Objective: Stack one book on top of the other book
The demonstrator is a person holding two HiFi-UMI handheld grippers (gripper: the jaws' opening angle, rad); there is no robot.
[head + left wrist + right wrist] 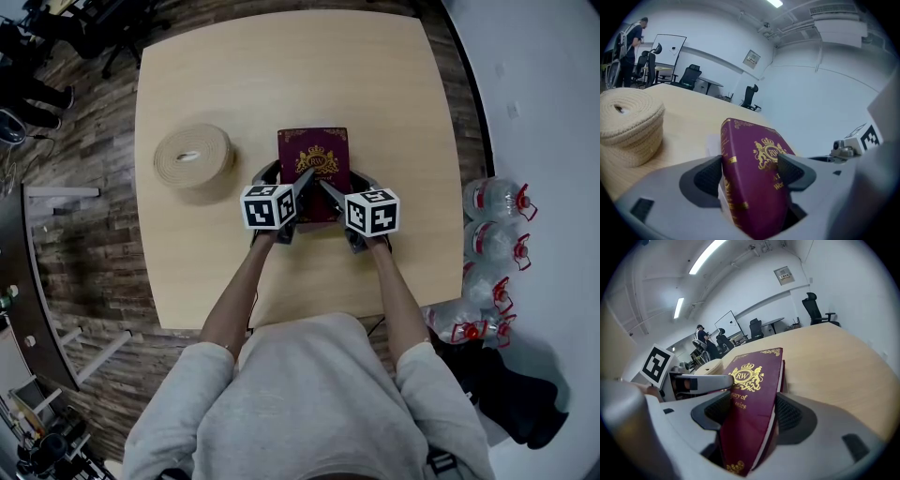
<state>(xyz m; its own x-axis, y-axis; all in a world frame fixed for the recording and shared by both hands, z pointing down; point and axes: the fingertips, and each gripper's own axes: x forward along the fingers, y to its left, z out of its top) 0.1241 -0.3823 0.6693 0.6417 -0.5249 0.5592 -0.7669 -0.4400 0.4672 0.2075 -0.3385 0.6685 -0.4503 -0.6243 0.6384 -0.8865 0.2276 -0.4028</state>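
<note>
A maroon book (314, 155) with a gold crest is held over the middle of the wooden table (187, 272), tilted, its near edge towards me. My left gripper (287, 183) is shut on its near left corner, one pad on the spine side and one on the cover (754, 183). My right gripper (345, 186) is shut on the near right corner (750, 408). A pale patch (711, 140) shows just behind the book in the left gripper view. No second book shows clearly; whatever lies under the held one is hidden.
A coil of beige rope (194, 159) sits on the table left of the book, also in both gripper views (628, 126) (701, 366). Several water bottles (492, 244) stand on the floor beyond the table's right edge. Office chairs and a person (630, 37) are far behind.
</note>
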